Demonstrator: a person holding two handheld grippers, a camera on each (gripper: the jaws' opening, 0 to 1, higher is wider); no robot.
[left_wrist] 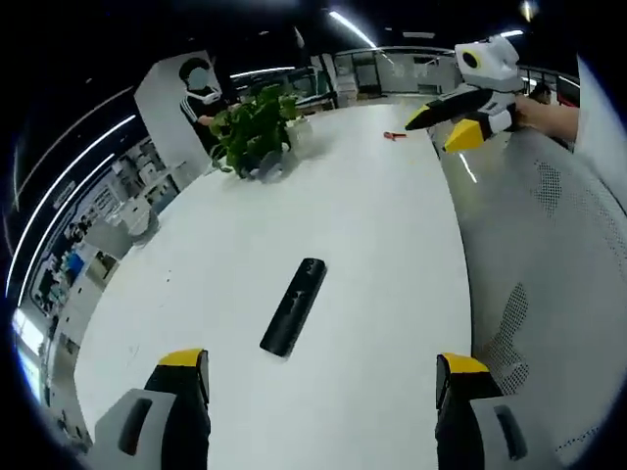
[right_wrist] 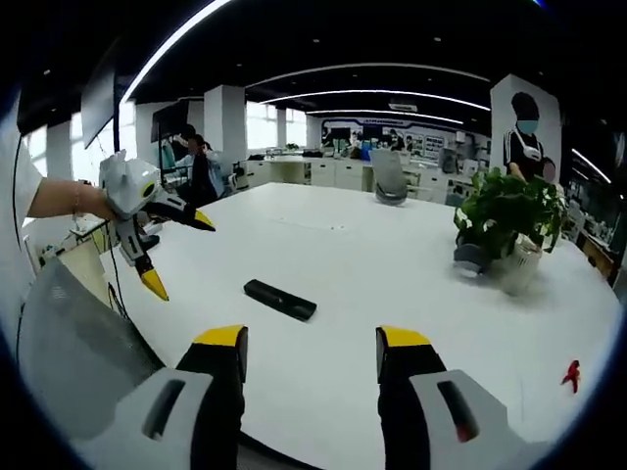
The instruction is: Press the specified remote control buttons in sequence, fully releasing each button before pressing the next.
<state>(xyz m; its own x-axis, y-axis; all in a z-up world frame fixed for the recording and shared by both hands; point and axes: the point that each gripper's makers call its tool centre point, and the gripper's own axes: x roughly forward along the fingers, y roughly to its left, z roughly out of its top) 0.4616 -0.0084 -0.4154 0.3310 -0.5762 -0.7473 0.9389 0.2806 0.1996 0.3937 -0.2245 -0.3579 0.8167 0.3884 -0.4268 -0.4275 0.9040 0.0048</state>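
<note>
Hovering above the near edge of the white table (left_wrist: 392, 294), the left hand-held gripper (left_wrist: 323, 377) holds its yellow-tipped jaws wide apart with nothing between them, aimed so that the remote (left_wrist: 294, 306) sits ahead, between the two tips. That framing looks deliberate: it keeps the target in sight before any approach.

In the right gripper view the right hand-held gripper (right_wrist: 312, 351) is also spread and empty, raised over the table (right_wrist: 392, 294) edge, with the remote (right_wrist: 280, 300) lying flat just beyond its jaws. The remote is a slim black bar resting alone on bare table, well apart from everything else, its long side slanted across both views. Its buttons are too small to make out, so which face is up I cannot tell for certain.

Each gripper appears in the other's camera: the right one (left_wrist: 460, 117) held high off the far side by a bare forearm, the left one (right_wrist: 162, 250) raised at the table's side, jaws parted. Neither touches the remote, so by my judgement no press is under way; a jaw tip would first have to come down over the chosen button.

Farther off stand a potted plant (left_wrist: 255, 132) and a small red object (left_wrist: 394, 135) on the table. Beyond lies an open office.
</note>
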